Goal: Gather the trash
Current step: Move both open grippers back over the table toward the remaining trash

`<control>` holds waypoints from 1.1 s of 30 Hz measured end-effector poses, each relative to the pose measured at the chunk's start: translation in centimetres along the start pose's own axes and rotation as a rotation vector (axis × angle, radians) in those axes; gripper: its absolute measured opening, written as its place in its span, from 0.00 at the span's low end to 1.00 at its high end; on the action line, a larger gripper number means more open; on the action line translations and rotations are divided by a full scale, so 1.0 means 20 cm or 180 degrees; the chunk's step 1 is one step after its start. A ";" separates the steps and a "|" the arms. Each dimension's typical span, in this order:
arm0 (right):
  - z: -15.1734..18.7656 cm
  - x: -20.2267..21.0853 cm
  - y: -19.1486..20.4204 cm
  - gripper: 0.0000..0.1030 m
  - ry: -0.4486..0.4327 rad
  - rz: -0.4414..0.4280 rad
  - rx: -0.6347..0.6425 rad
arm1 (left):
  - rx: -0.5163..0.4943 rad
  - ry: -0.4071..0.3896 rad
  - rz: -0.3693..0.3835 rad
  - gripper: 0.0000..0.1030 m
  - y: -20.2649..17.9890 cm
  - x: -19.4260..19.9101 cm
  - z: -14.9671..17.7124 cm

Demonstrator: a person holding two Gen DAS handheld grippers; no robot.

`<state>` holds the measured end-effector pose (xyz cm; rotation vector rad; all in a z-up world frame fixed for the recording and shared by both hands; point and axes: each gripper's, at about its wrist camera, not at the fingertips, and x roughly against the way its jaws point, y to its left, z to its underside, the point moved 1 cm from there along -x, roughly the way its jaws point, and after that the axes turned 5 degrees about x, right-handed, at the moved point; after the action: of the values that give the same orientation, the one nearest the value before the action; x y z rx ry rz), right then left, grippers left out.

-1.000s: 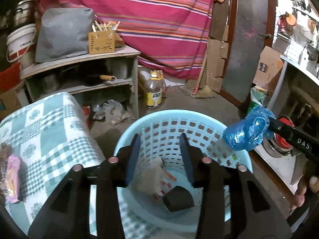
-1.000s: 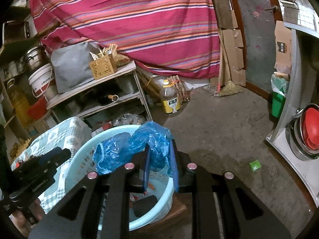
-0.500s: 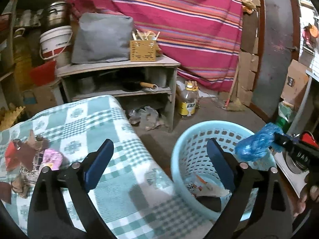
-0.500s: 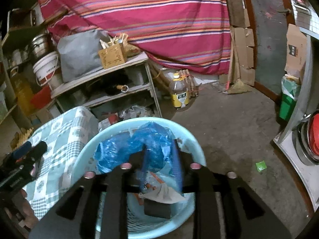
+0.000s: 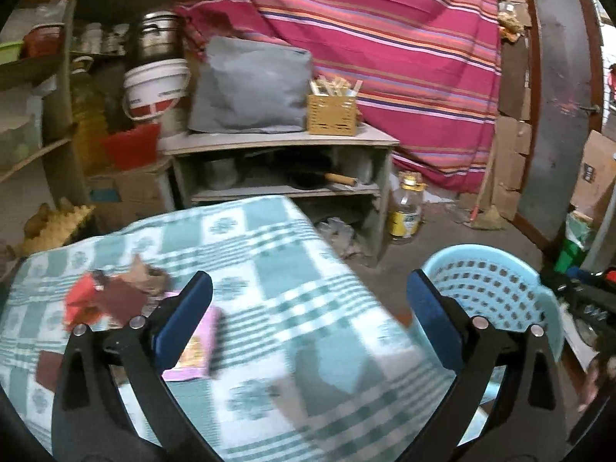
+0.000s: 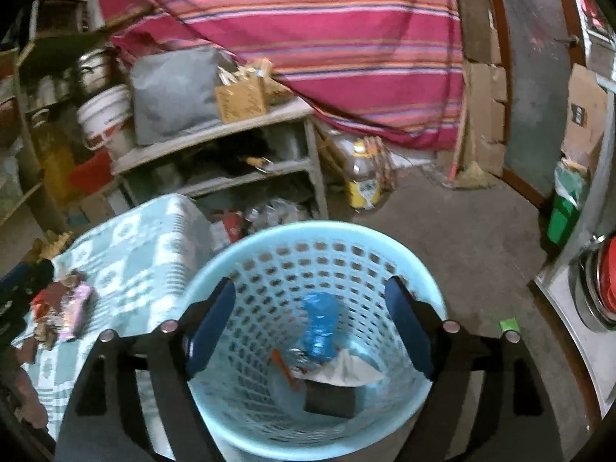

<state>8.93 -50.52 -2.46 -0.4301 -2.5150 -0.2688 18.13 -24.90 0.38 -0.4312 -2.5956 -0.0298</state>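
- The basket (image 6: 315,331) is pale blue plastic, round, with walls pierced all over by small square holes; it also shows in the left wrist view (image 5: 496,292), at the right edge of the table.
- The blue bag (image 6: 319,327) is crinkled, shiny plastic, bunched into a long lump.
- Beneath it in the basket lie a white wrapper (image 6: 346,369), crumpled, and a dark block (image 6: 331,400) with flat faces.
- The table is covered by a soft cloth (image 5: 269,261) in green and white checks with flower prints.
- On the cloth lie a pink packet (image 5: 196,346), flat and rectangular, and a heap of red and brown scraps (image 5: 107,292), torn and irregular.
- Half a second ago the right gripper (image 6: 310,327) was pinching the blue bag above the basket; now its fingers are spread wide and the bag is inside the basket.
- The bag sits between the two right fingers in view, lower than them, touching neither.
- The left gripper (image 5: 308,315) has swung further over the table since then; its fingers are spread wide and hold nothing.
- The pink packet lies just under the left gripper's left finger (image 5: 181,327), the scraps just beyond it.
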 end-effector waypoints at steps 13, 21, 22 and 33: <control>-0.01 0.17 0.60 0.85 -0.0331 -0.0574 0.0623 | 0.0028 -0.0035 -0.0714 0.95 0.55 0.22 0.04; 0.06 0.17 0.98 0.91 -0.0330 -0.0703 0.1067 | 0.0271 -0.0047 -0.0911 0.95 0.89 0.31 0.06; 0.08 0.17 1.02 0.92 -0.0362 -0.0683 0.1126 | 0.0282 -0.0053 -0.0921 0.95 0.91 0.32 0.06; 0.15 0.12 1.32 0.94 -0.0327 -0.0702 0.1412 | 0.0359 0.0035 -0.1099 0.95 1.23 0.38 0.19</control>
<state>15.02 -24.54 -0.98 0.0113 -2.6226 0.2345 17.71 0.99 -0.73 0.0597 -2.6141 -0.0040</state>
